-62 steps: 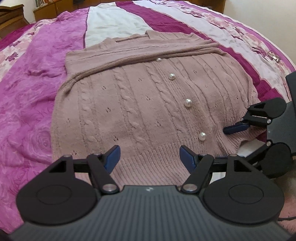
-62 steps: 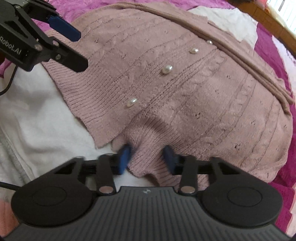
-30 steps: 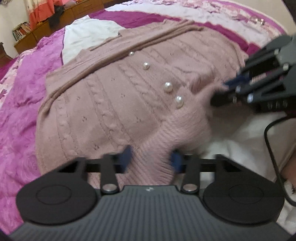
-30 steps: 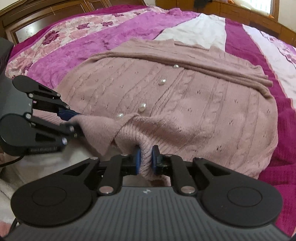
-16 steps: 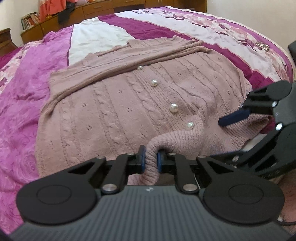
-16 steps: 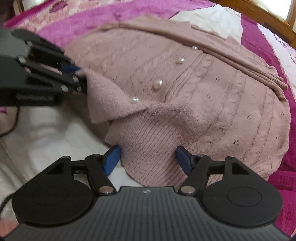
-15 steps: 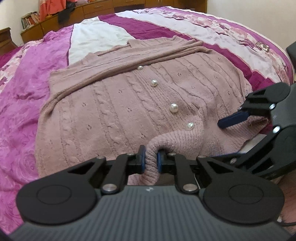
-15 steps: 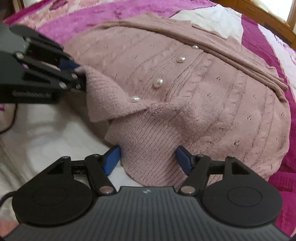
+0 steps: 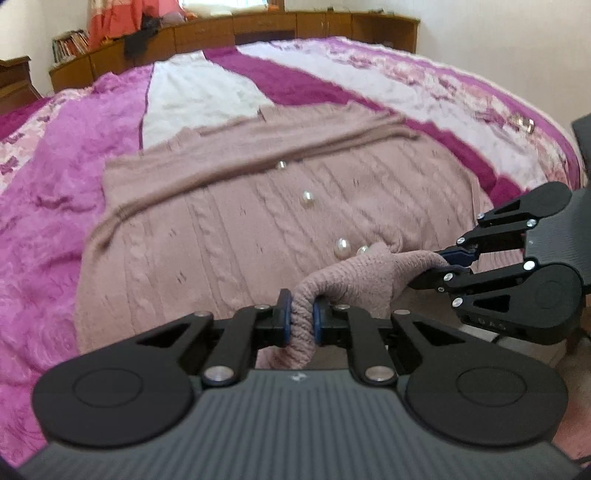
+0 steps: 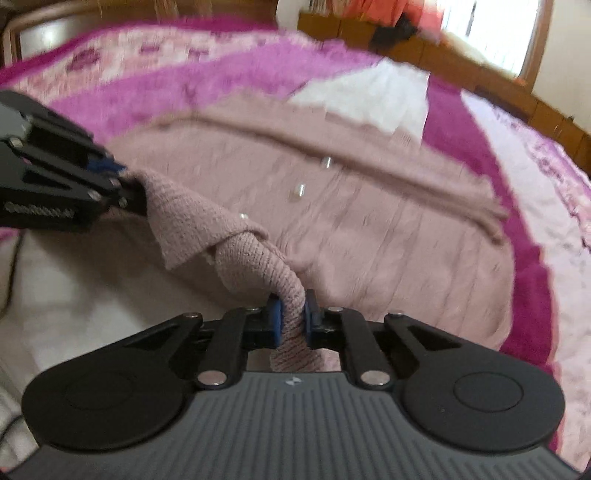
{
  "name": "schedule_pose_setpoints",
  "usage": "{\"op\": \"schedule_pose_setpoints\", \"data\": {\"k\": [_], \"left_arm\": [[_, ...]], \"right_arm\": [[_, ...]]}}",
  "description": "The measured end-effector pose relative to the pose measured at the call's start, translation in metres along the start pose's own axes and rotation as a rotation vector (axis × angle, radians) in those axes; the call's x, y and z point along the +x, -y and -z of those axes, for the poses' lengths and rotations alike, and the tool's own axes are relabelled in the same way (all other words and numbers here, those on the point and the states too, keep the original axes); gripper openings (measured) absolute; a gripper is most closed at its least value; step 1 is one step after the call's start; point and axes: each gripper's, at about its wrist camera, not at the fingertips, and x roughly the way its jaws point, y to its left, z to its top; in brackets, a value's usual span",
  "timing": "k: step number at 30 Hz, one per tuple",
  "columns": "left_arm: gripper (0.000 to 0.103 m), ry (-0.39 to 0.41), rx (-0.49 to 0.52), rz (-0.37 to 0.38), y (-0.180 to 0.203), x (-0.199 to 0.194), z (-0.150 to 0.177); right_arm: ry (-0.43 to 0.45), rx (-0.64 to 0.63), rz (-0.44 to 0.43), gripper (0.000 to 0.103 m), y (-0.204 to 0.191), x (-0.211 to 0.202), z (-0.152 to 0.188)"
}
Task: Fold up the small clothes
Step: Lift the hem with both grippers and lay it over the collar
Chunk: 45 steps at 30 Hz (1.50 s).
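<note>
A dusty-pink cable-knit cardigan (image 9: 221, 229) with pearl buttons (image 9: 307, 199) lies spread on the bed, sleeves folded across its far part. My left gripper (image 9: 299, 319) is shut on a bunched piece of the ribbed near hem, lifted off the bed. To its right, my right gripper (image 9: 452, 260) pinches another part of the same hem. In the right wrist view the cardigan (image 10: 388, 229) is blurred; the right gripper (image 10: 291, 321) is shut on a twisted roll of hem. The left gripper (image 10: 127, 186) holds the hem corner at the left.
A magenta, white and floral bedspread (image 9: 55, 206) covers the bed under the cardigan. Low wooden cabinets (image 9: 295, 29) line the far wall, with orange cloth (image 9: 118, 18) on them. A small metallic object (image 9: 522, 123) lies at the bed's right. White fabric (image 10: 74, 295) lies by the near edge.
The right gripper, open around the hem half a second ago, has shut on it. Both grippers have raised the hem a little, and the fabric between them is pulled up.
</note>
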Motion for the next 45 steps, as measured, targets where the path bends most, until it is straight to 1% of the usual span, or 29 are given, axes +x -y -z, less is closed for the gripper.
{"op": "schedule_pose_setpoints", "data": {"k": [4,7,9,18,23,28,35,39,42,45], "left_arm": [[0.012,0.052,-0.021,-0.02,-0.005,-0.009,-0.012],[0.012,0.082,-0.038,-0.035,-0.009,-0.011,-0.022],[0.01,0.1,-0.05,-0.041,-0.012,-0.012,-0.029],[0.009,0.201,-0.08,-0.063,-0.022,-0.015,-0.072],[0.009,0.253,-0.08,-0.08,-0.025,-0.012,-0.097],[0.009,0.306,-0.084,-0.106,-0.032,-0.008,-0.121],[0.009,0.357,-0.091,-0.142,-0.045,0.002,-0.151],[0.009,0.381,-0.113,-0.158,-0.057,0.014,-0.169],[0.009,0.368,-0.124,-0.166,-0.065,0.034,-0.179],[0.009,0.333,-0.126,-0.165,-0.07,0.061,-0.185]], "right_arm": [[0.085,0.039,-0.003,0.012,0.007,-0.01,-0.015],[0.13,0.064,-0.003,0.012,0.012,-0.014,-0.024],[0.148,0.08,-0.01,0.012,0.018,-0.013,-0.031],[0.245,0.164,-0.003,0.011,0.049,-0.01,-0.077],[0.303,0.175,0.014,0.011,0.063,-0.006,-0.105],[0.342,0.184,0.024,0.011,0.074,0.0,-0.133],[0.379,0.164,0.046,0.011,0.086,0.022,-0.176],[0.366,0.154,0.057,0.011,0.093,0.047,-0.196],[0.334,0.168,0.066,0.012,0.101,0.076,-0.207],[0.294,0.188,0.079,0.012,0.108,0.11,-0.207]]}}
